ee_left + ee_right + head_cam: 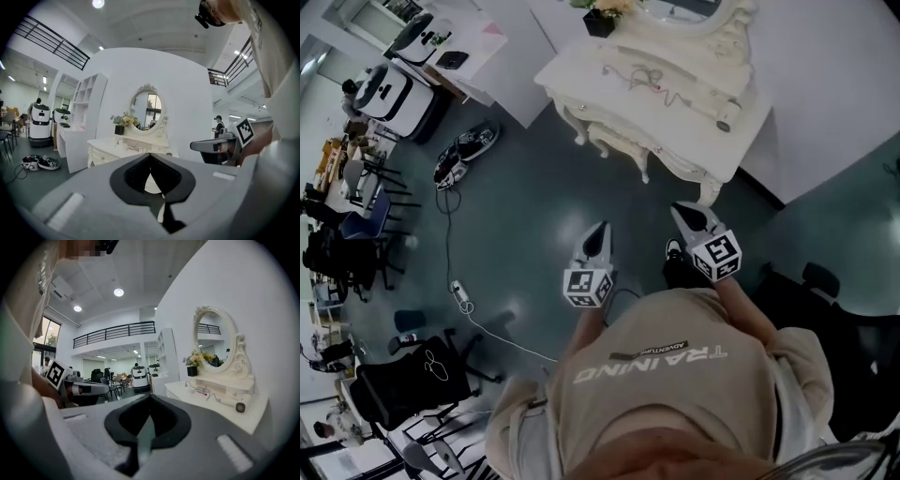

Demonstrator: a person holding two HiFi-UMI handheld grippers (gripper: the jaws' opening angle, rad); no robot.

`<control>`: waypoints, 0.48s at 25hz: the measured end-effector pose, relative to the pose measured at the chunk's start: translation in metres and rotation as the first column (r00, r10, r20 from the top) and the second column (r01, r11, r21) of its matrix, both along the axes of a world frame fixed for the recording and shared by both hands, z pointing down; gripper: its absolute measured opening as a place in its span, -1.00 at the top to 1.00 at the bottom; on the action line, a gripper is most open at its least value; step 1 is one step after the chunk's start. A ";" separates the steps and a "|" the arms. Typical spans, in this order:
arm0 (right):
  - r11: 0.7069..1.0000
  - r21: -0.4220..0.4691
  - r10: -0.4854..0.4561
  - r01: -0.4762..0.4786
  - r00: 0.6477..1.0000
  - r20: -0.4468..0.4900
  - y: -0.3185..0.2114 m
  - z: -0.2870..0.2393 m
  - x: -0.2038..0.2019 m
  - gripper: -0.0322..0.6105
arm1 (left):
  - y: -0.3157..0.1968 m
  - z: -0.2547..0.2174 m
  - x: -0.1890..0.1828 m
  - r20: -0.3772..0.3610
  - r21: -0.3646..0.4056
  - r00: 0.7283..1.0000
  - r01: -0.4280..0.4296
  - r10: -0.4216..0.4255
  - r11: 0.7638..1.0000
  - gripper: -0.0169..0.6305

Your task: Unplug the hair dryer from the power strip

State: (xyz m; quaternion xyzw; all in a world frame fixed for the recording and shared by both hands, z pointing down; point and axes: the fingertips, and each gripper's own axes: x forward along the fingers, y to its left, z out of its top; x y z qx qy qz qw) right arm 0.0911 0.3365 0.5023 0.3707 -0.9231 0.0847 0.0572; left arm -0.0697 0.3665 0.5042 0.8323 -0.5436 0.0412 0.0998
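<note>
1. Your left gripper (pixel 150 154) has its jaws pressed together at the tips with nothing between them. It points roughly level toward the white carved dressing table (pixel 104 151).
2. Your right gripper (pixel 150 395) is closed the same way and holds nothing. It sits just beside the left one, both out in front of your beige sweatshirt (pixel 675 394).
3. The white barrel-shaped hair dryer (pixel 232 402) lies on its side on the table top, toward the right end in the head view. Its round mouth faces the table's edge, and it is well apart from both grippers.
4. A thin tangled cord (pixel 205 391) lies on the table top between the hair dryer and the black pot of flowers (pixel 192 371). You cannot tell from these views what it plugs into.
5. An oval mirror in a white scrolled frame (pixel 149 107) stands at the back of the table against the white wall.
6. On the grey-green floor (pixel 534 187) to your left, a small white strip-shaped block (pixel 461 295) sits on a cable, far from the table.
</note>
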 end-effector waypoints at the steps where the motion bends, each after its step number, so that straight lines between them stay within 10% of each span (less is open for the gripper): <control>1: 1.000 0.001 -0.008 0.008 1.000 0.003 -0.014 0.002 -0.001 0.89 | -0.018 -0.003 0.003 0.007 0.002 1.000 -0.006 0.006 1.000 0.93; 12: 0.980 -0.010 -0.200 0.201 0.979 0.028 -0.154 0.017 -0.015 0.89 | -0.175 -0.003 0.034 0.059 -0.033 0.998 -0.010 0.012 0.999 0.93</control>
